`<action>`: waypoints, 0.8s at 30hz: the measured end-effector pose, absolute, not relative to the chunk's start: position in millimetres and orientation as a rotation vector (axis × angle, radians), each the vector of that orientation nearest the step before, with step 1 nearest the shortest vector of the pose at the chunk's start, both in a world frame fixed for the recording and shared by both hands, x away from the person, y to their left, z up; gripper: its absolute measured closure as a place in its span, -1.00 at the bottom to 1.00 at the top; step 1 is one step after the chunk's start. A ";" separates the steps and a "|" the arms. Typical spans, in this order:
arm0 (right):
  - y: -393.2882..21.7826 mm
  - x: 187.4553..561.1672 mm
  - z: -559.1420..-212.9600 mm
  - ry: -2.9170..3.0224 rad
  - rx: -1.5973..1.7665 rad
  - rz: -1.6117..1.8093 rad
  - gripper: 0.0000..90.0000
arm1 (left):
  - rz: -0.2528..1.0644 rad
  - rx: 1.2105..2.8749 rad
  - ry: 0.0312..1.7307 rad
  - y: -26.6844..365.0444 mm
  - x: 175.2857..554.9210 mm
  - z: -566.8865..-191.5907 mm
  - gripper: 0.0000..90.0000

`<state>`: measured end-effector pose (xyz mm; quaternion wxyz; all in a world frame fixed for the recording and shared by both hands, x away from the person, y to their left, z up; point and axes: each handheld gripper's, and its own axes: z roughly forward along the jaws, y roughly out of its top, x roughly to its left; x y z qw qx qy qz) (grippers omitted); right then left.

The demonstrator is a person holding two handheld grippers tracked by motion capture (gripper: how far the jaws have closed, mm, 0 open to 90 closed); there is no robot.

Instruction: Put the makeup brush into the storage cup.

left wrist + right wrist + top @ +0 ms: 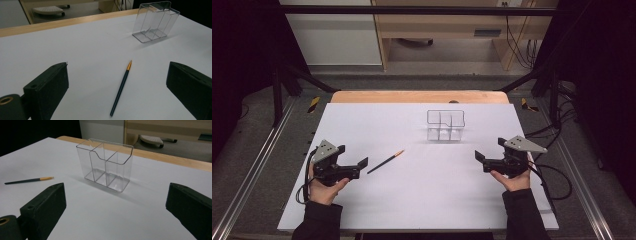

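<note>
A thin dark pen [385, 161] with a gold tip lies flat on the white table cover [422, 200], left of centre. My left gripper [353, 155] hovers just left of its dark end, open and holding nothing. In the left gripper view the pen [121, 90] lies between and ahead of the wide-apart jaws of that gripper [117, 66]. A clear plastic organizer [445, 125] with several compartments stands upright toward the back. My right gripper [489, 148] is open and empty to its front right. In the right gripper view the organizer [106, 165] stands ahead of that gripper [116, 186].
The table's wooden edge [419, 96] shows beyond the white cover. Black frame rails [257, 165] run along both sides, with cables [557, 175] trailing at the right. A desk and floor lie beyond the table.
</note>
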<state>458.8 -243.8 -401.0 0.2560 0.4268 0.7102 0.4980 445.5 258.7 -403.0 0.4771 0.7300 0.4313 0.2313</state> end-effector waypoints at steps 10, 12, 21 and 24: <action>-244.0 455.2 -400.6 1.934 1.147 1.332 -0.92 | 0.560 1.790 1.055 256.9 445.5 -403.2 -0.92; -243.7 454.1 -400.8 1.939 1.151 1.325 -0.92 | 0.557 1.802 1.050 254.2 446.1 -403.4 -0.92; -242.0 453.7 -400.3 1.941 1.153 1.329 -0.91 | 0.530 1.842 1.058 243.7 452.8 -406.4 -0.91; -242.1 454.4 -400.4 1.943 1.159 1.322 -0.91 | 0.527 1.857 1.046 239.5 455.3 -405.0 -0.91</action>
